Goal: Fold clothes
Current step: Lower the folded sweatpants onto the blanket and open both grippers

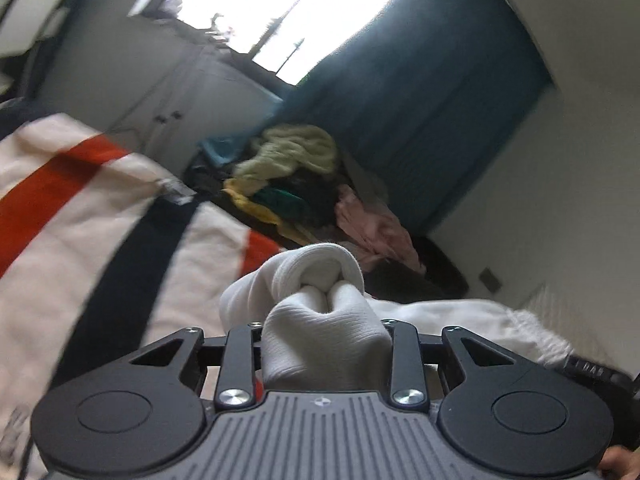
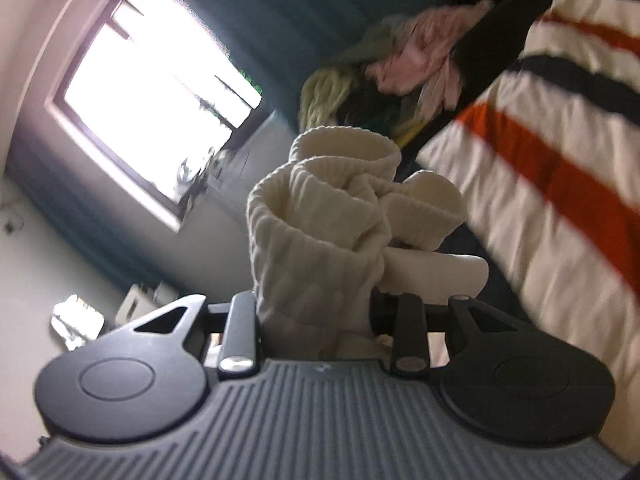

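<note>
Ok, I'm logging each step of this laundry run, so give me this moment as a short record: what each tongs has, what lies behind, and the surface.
left tongs: shut on a bunch of white cloth
right tongs: shut on ribbed cream cloth, cuffs showing
one garment or two: cannot tell
pile: unfolded clothes by the blue curtain
blanket: white, red and dark stripes
window: bright
</note>
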